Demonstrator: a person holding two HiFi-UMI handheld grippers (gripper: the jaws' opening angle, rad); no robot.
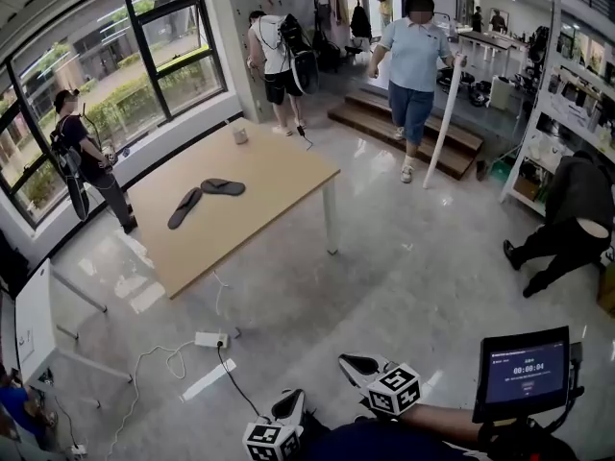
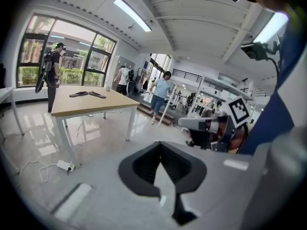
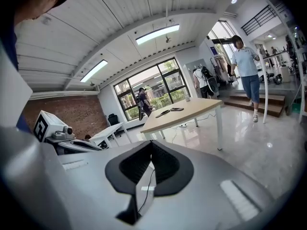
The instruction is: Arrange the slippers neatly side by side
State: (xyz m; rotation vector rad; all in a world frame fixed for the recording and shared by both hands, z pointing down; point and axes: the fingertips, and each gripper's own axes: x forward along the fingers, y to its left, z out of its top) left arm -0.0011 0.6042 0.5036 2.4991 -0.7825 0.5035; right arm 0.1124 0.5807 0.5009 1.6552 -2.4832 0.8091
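Two dark slippers lie on the wooden table (image 1: 269, 190), far ahead of me: one long and slanted (image 1: 185, 207), the other (image 1: 223, 186) angled off its upper end, so they form a loose V. Both grippers hang low near my body, far from the table. The left gripper (image 1: 290, 401) and the right gripper (image 1: 357, 363) are shut with nothing between their tips. In the left gripper view its jaws (image 2: 160, 150) are closed and the slippers (image 2: 88, 94) show small on the table. The right gripper view shows closed jaws (image 3: 151, 147) and the slippers (image 3: 169, 111) in the distance.
A power strip (image 1: 209, 339) with trailing cables lies on the floor before the table. A white table (image 1: 34, 325) stands at left. A small cup (image 1: 240, 135) sits at the wooden table's far corner. Several people stand around, one crouching at right (image 1: 567, 219). Steps (image 1: 404, 128) rise behind.
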